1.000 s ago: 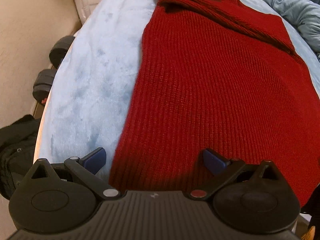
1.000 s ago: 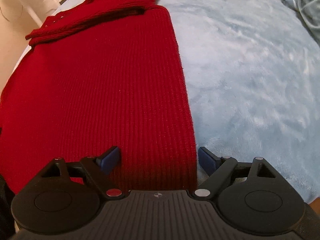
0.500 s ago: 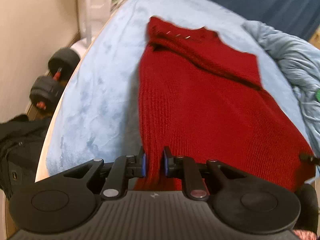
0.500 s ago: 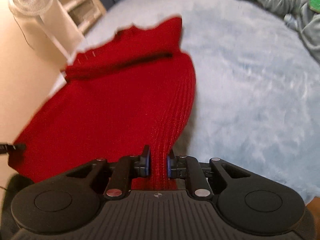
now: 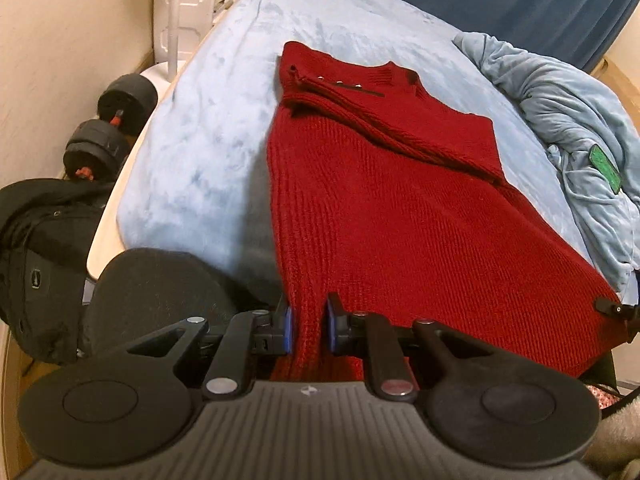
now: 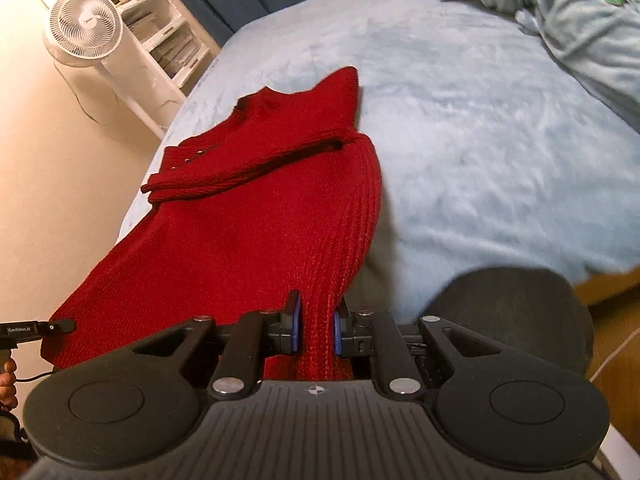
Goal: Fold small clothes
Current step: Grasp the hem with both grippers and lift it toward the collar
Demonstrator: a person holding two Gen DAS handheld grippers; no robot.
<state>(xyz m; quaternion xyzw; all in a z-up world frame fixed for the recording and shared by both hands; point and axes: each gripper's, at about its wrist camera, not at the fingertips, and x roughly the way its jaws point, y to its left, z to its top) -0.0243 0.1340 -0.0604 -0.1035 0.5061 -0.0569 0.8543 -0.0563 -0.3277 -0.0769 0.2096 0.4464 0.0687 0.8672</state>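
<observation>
A red knit sweater [image 5: 400, 184] lies lengthwise on the pale blue bed [image 5: 208, 120], its sleeves folded across the chest near the collar. My left gripper [image 5: 307, 326] is shut on the hem's left corner, the blue pads pinching the ribbed edge, which is lifted off the bed. In the right wrist view the same red sweater [image 6: 240, 240] rises toward my right gripper [image 6: 317, 330], which is shut on the hem's right corner. The right gripper's tip shows at the left wrist view's right edge, and the left gripper's tip at the right wrist view's left edge.
A crumpled grey-blue blanket [image 5: 568, 128] with a green card [image 5: 606, 168] lies at the bed's right side. Dumbbells [image 5: 108, 120] and a black bag [image 5: 36, 252] sit on the floor left of the bed. A white fan [image 6: 86, 30] and shelves [image 6: 160, 32] stand by the wall.
Both grippers went from open around the hem to shut on its corners. Both then rose and drew back, lifting the near end of the sweater off the bed.
</observation>
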